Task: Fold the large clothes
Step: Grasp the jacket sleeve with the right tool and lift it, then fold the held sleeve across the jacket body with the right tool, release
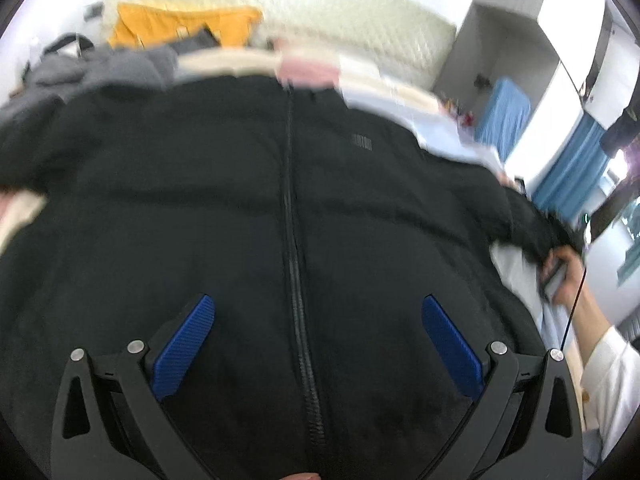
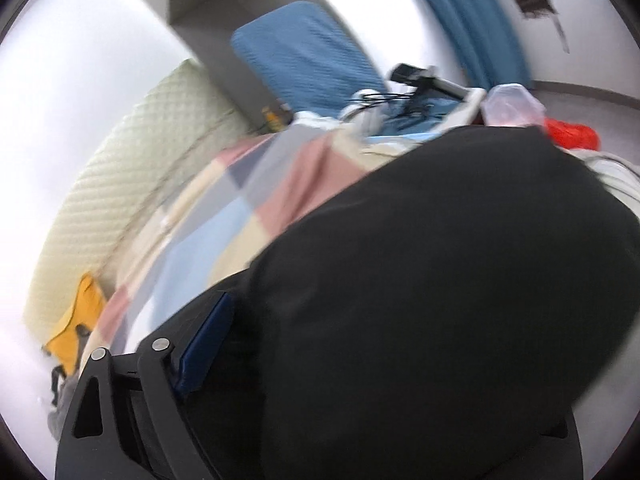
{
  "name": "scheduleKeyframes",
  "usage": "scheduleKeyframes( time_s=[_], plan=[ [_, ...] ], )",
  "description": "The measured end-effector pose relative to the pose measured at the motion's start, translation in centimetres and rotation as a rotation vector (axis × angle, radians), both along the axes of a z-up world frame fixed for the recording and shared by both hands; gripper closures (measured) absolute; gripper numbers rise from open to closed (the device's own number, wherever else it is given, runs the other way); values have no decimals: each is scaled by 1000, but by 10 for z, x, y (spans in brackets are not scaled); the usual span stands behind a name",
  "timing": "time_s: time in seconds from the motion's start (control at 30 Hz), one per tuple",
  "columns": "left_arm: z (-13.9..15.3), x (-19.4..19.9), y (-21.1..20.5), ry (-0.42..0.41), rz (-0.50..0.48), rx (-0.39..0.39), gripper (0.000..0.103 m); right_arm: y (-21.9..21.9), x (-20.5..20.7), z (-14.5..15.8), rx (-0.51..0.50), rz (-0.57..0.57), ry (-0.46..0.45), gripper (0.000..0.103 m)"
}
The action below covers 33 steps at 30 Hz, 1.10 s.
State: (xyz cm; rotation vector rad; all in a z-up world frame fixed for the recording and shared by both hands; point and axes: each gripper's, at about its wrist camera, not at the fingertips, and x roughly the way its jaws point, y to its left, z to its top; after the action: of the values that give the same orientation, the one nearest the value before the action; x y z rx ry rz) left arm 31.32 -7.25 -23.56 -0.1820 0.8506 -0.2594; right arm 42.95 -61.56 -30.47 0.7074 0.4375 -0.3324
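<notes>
A black puffer jacket [image 1: 180, 200] lies spread front-up on the bed, its zipper [image 1: 292, 220] running down the middle. My left gripper [image 1: 318, 300] hovers over the lower front, straddling the zipper, open with nothing between its blue pads [image 1: 184, 348]. At the right, the jacket's sleeve [image 1: 528, 232] reaches a person's hand [image 1: 576, 284] holding the right gripper [image 1: 554, 276]. In the right wrist view the bulky black sleeve [image 2: 440, 260] fills the space of my right gripper [image 2: 360, 304]. It lies against the left pad [image 2: 208, 344] and hides the other finger.
A pastel patchwork bedspread [image 2: 240, 220] covers the bed. A yellow garment [image 1: 180, 24] and a grey one [image 1: 100, 68] are piled near the quilted headboard [image 1: 340, 12]. A blue padded board [image 2: 304, 56], cables and a red bag [image 2: 572, 132] lie beyond the bed.
</notes>
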Motion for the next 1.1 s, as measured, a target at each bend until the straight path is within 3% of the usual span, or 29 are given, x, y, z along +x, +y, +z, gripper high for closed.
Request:
scheduleKeyframes(
  time_s=[0.1,0.17,0.33,0.5,0.63,0.8,0.93,1.1],
  plan=[
    [2,-1,-6,-29,-3,30,0,8,5,7,-23,-2,-7,31],
    [1,-3,-8,-30,-4,48,0,6,1,12,-20,-29,-23,65],
    [0,-5,-7,-32,3,53,0,-5,-15,33,26,-70,-87,82],
    [-2,-1,-8,-12,0,70,0,2,-29,71,-11,-130,-151,86],
    [1,-5,-15,-19,-22,114,0,19,-35,96,-161,-144,-93,87],
    [8,-7,-15,-28,-19,139,0,20,-44,100,-143,-164,-50,87],
    [28,-4,-14,-55,14,196,0,42,-44,117,-217,-144,1,87],
    [51,-8,5,-115,66,211,0,89,-47,178,-347,-88,-37,87]
  ],
)
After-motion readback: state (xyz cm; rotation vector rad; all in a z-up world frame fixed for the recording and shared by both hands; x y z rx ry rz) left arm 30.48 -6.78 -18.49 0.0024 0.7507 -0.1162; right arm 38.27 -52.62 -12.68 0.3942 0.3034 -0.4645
